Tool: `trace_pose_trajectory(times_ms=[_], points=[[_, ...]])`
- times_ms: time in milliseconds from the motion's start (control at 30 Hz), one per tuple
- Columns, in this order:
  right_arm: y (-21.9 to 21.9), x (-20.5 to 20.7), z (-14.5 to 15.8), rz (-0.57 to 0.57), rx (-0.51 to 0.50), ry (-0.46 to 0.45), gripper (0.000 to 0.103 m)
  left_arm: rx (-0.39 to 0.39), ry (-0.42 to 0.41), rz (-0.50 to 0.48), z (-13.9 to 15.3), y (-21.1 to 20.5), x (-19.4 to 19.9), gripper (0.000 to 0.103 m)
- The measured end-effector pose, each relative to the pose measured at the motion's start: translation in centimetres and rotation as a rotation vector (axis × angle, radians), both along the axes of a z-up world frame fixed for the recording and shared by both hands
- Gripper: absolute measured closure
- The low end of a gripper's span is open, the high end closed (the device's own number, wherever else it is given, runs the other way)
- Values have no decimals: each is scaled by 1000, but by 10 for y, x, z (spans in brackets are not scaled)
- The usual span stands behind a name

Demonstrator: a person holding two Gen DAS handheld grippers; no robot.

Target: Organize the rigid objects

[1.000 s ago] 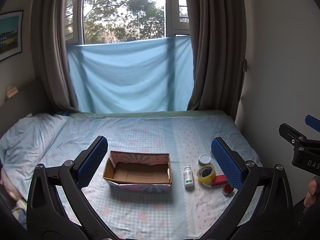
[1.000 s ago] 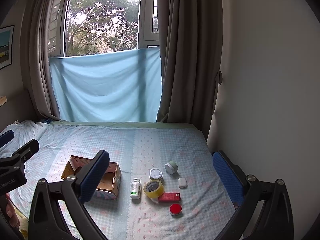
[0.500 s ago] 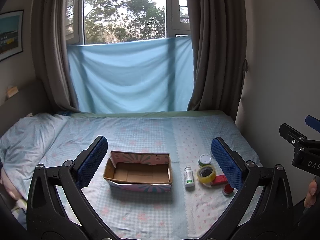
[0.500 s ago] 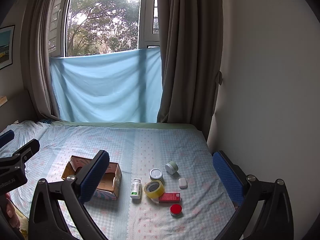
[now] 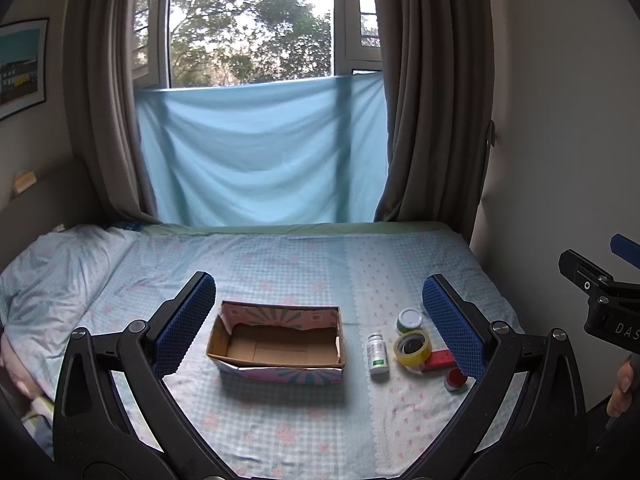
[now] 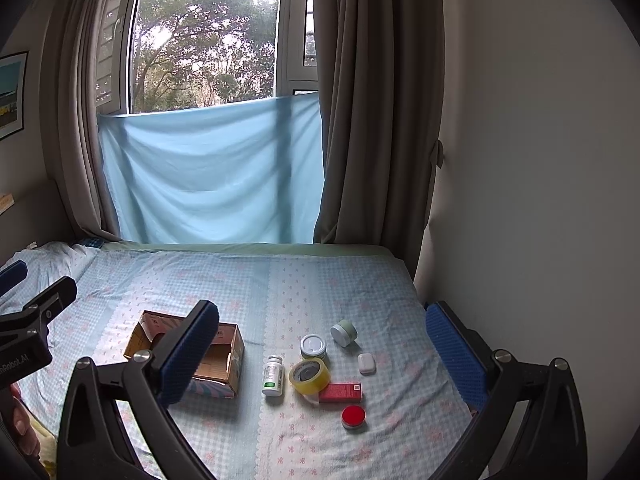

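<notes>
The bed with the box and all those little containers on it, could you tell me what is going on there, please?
A person holds a hand-held gripper in each hand above the bed, and both the left hand-held gripper and the right hand-held gripper are open and empty. An empty cardboard box sits on the sheet. Beside it lie a white bottle, a roll of yellow tape, a red box, some small jars and a white case. Nothing is in the box yet.
</notes>
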State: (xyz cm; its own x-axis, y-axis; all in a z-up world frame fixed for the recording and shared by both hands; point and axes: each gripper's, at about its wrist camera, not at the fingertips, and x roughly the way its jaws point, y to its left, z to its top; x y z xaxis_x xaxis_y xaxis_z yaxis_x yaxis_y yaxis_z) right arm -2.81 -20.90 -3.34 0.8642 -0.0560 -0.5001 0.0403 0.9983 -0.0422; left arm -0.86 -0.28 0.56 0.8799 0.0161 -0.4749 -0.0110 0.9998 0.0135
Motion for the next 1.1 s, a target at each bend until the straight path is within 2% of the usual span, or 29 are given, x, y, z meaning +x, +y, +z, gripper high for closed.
trace_pose_trajectory(times_ms=[467, 800, 933, 1100], points=[[2, -2, 0, 2, -1, 1, 0, -10, 8, -12, 0, 4, 1, 0], [11, 9, -2, -9, 13, 42, 0, -22, 94, -31, -6, 13, 21, 0], [10, 19, -13, -18, 28, 81, 0, -44, 149, -55, -22, 10, 41, 0], [-7, 42, -40, -22, 36, 154, 0, -100, 264, -61, -70, -12, 76, 0]])
